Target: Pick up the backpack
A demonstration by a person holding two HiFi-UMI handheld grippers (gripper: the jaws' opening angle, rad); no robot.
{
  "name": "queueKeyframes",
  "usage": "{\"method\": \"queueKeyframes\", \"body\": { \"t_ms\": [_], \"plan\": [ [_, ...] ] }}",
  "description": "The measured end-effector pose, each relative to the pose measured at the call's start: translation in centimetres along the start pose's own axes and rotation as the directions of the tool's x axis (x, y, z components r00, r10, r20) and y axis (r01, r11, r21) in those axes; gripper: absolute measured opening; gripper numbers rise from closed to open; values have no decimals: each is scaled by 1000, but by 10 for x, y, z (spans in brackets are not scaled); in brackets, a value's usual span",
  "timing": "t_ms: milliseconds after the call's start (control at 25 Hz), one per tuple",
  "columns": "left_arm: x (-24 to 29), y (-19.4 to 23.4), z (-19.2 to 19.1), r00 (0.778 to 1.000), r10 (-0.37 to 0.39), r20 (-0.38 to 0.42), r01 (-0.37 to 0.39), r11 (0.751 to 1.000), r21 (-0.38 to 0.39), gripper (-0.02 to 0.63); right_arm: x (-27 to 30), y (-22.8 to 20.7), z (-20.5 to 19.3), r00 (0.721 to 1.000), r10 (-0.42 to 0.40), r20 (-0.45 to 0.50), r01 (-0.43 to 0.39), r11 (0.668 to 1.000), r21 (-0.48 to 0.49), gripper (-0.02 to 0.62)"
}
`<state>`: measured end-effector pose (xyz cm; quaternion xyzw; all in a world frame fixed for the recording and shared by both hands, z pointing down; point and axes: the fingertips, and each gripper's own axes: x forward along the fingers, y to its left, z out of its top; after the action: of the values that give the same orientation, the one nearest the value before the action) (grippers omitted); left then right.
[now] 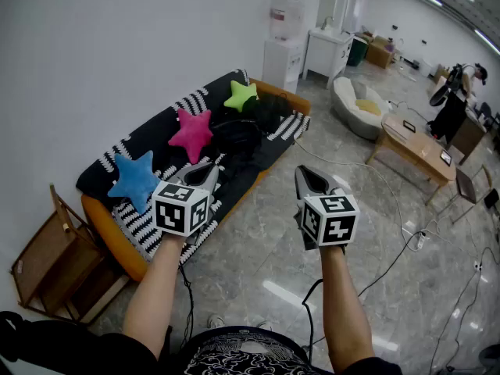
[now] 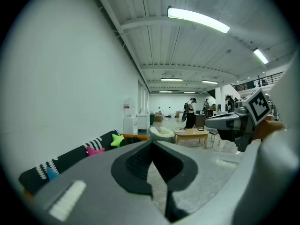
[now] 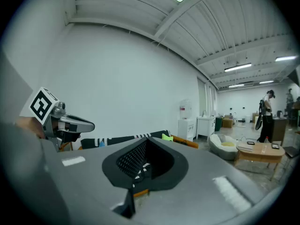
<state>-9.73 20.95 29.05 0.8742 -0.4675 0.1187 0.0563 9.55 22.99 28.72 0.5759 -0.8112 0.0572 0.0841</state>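
Black fabric backpack (image 1: 237, 137) is seen slumped on the seat of the orange sofa with the black-and-white striped throw (image 1: 148, 233). It lies toward the far end, just beside the pink star cushion (image 1: 191, 133) and short of the green star cushion (image 1: 241, 94). A blue star cushion (image 1: 134, 180) sits near the sofa's near end. Whether the darker heap behind the backpack belongs to it can't be told.

Handling, judged:
- Soft and unframed, so sag is expected once lifted.
- Weight unknown. Probably light if empty, but the contents can't be seen.
- Woven fabric, neither slippery nor fragile.
- Best hold would be the top carry loop or a shoulder strap, though neither can be made out from here.
- A pinch on loose panel fabric is likely to creep.

Left gripper (image 1: 209, 169) is held level over the sofa's front edge, jaws brought together with nothing between them. Right gripper (image 1: 306, 175) is over the floor, jaws also together and empty. The backpack is touched by neither.

Sofa seat is padded and yielding, so the bag can be pressed into it. The room is a large open space with a glossy grey stone floor (image 1: 258, 248) and trailing cables (image 1: 406, 244). A folding wooden chair (image 1: 55, 260) stands by the near end of the sofa, and a water dispenser (image 1: 284, 41) stands beyond the far end. A low wooden table (image 1: 414, 143) is well apart.
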Motion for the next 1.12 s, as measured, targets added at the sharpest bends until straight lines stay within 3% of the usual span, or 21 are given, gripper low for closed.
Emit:
{"method": "queueKeyframes", "body": {
  "t_ms": [320,440,1120],
  "plan": [
    [-1,0,-1,1000,5,-1,-5,1000,8,0,0,0,-2,1000,-8,4,8,1000,4,32],
    [-2,-1,-1,1000,17,7,-17,1000,16,2,-2,1,-1,1000,-7,13,7,1000,6,63],
    [-3,-16,9,999,10,33,-11,1000,28,126,-14,-2,0,999,29,24,-30,999,24,204]
  ]
}}
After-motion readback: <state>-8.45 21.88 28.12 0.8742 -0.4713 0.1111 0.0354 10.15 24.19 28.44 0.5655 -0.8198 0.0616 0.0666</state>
